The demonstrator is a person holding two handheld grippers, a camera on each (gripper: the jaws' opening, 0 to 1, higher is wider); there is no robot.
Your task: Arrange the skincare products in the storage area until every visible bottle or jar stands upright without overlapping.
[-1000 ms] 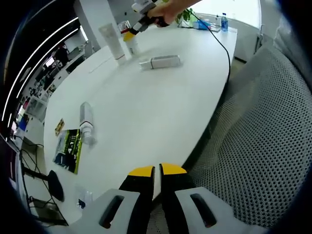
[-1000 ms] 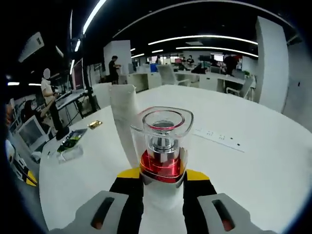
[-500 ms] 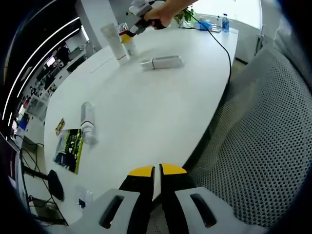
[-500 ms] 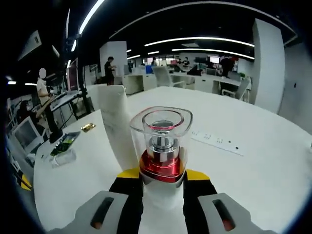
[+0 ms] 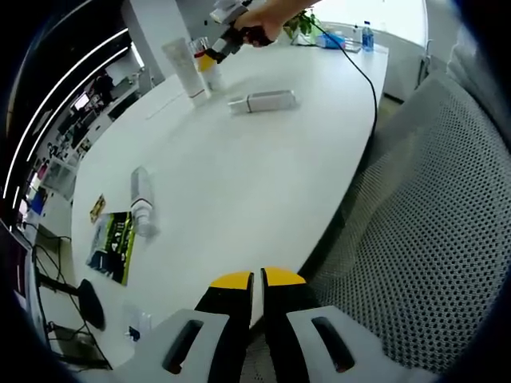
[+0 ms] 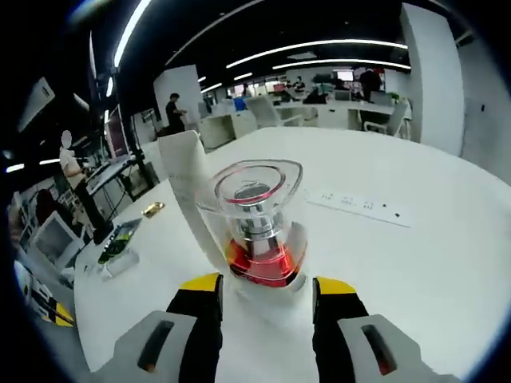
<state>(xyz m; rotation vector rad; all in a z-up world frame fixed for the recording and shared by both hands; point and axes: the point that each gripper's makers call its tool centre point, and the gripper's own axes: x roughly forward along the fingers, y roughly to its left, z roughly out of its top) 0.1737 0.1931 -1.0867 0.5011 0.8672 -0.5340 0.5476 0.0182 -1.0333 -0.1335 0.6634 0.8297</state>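
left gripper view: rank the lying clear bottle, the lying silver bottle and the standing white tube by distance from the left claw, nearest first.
1. Clear bottle, lying on the table's left part beside a green leaflet, nearest the left claw.
2. Silver bottle, lying on its side further up the table, middle.
3. White tube, standing upright at the far end, next to the right claw.

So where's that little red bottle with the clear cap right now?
In the right gripper view, the red bottle stands on the white table between the open claw tips, beside a white tube.
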